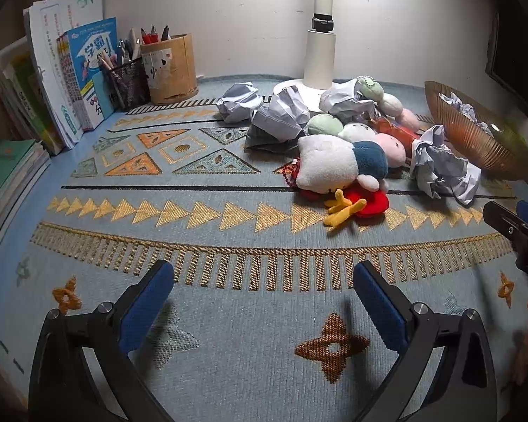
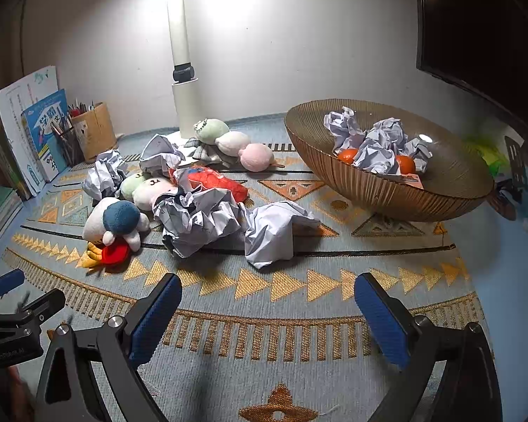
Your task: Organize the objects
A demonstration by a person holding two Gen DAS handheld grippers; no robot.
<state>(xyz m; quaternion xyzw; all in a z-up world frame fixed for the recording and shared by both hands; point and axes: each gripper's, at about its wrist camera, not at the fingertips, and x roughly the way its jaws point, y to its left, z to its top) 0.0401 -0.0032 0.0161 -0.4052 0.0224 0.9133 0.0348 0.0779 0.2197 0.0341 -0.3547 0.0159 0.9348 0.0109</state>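
A pile of soft toys and crumpled paper lies on the patterned mat. A white plush duck (image 1: 329, 167) (image 2: 114, 227) with a blue head and a red base lies at the front. Crumpled paper balls (image 2: 271, 232) (image 1: 440, 167) lie around it. A red plush (image 2: 216, 181) and pastel round plushes (image 2: 255, 156) lie behind. A brown ribbed bowl (image 2: 387, 190) (image 1: 475, 140) holds paper balls and two oranges (image 2: 348, 154). My left gripper (image 1: 264, 302) is open and empty above the mat, well short of the pile. My right gripper (image 2: 267, 309) is open and empty, just short of a paper ball.
A white lamp post (image 1: 320, 56) stands on its base behind the pile. Books (image 1: 63, 81) and two pen holders (image 1: 169, 66) stand at the back left. The right gripper's tip shows at the right edge of the left wrist view (image 1: 510, 232).
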